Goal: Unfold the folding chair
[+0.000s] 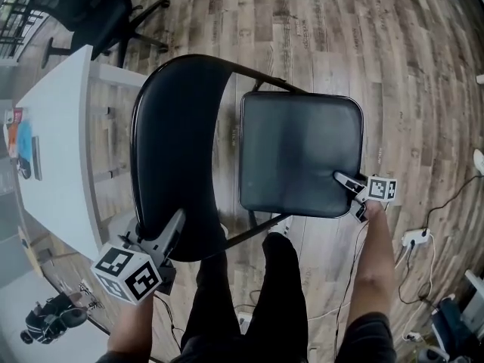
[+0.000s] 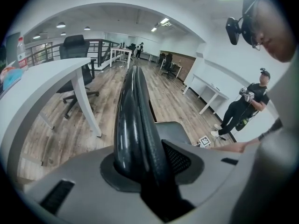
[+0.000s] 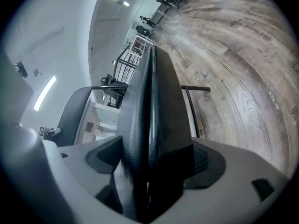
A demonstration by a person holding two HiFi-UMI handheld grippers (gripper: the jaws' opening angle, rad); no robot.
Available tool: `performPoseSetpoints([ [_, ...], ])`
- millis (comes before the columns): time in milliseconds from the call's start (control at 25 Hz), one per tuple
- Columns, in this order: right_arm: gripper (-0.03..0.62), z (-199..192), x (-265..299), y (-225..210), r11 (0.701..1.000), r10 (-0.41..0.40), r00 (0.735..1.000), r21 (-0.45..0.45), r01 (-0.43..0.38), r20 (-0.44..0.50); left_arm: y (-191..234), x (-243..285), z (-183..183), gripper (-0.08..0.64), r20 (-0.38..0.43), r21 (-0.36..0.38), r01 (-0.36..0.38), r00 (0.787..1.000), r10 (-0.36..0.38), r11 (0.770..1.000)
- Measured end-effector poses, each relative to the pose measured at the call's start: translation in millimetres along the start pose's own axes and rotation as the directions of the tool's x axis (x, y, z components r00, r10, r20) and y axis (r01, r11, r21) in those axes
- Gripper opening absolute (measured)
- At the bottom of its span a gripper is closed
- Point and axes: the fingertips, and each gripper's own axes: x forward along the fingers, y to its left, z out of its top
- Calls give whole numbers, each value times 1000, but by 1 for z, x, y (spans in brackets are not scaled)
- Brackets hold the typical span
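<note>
- Looking down in the head view: the black metal-framed folding chair [image 1: 276,169] is standing on the wood-plank floor [image 1: 363,36], right in front of the person and near the long white table [image 1: 60,142].
- The square padded black seat [image 1: 302,146] is facing up toward the camera and lying well apart from the curved glossy black backrest [image 1: 178,142]. Judging by that, the unfolding is looking mostly done.
- The left gripper [image 1: 175,225] is holding the backrest's near edge. The right gripper [image 1: 349,184] is holding the seat's near right corner.
- Left gripper view: the jaws are clamping the backrest rim [image 2: 135,120] at a medium spread, with pads pressing on both faces.
- Right gripper view: the jaws are clamping the seat edge [image 3: 154,115], and the padding is filling the gap.
- The legs are mostly hiding under the seat, so I cannot tell whether the frame is fully spread. What is probably remaining: pressing the seat fully down, checking the chair is sitting steady, then letting go.
</note>
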Motion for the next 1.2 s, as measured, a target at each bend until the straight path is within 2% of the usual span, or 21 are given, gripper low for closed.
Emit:
performPoseSetpoints([
  [160,376,0,1,-4,996,91,995,5,-91,30,-5,4,3,138,-5,1,-20,1000,20,1000],
  [240,377,2,2,-3,995,95,995,-12,-95,22,-3,5,2,140,-1,7,-27,1000,27,1000],
  [360,377,-1,-16,-14,998,-14,1000,-54,15,7,0,1,-4,153,16,-12,-46,999,46,999],
  [480,376,4,-52,-21,993,-91,991,-67,98,103,1,-18,-5,173,24,-32,-69,997,70,997],
  [560,376,11,-84,-18,981,-148,963,-89,172,227,4,-32,-8,188,51,-30,-73,996,74,997],
  [640,376,10,-113,11,966,-179,918,-114,232,353,9,-47,-13,192,104,-24,-80,991,82,997],
  [760,374,-11,-142,91,945,-146,871,-194,264,470,10,-78,-13,190,182,3,-132,975,129,991],
  [800,373,-22,-148,122,935,-130,855,-226,275,502,7,-92,-10,166,219,1,-138,967,134,990],
  [840,356,-32,-154,154,922,-118,839,-255,292,532,2,-107,-7,134,261,-4,-138,956,134,990],
  [1000,57,-73,-177,291,845,-85,784,-373,383,614,-30,-169,-4,6,417,4,-100,904,89,995],
  [1080,18,-94,-188,356,778,-78,763,-439,450,642,-54,-197,-14,5,465,37,-56,885,33,998],
  [1200,15,-124,-214,443,635,-97,707,-503,586,701,-89,-237,-34,5,519,103,-15,854,-41,995],
])
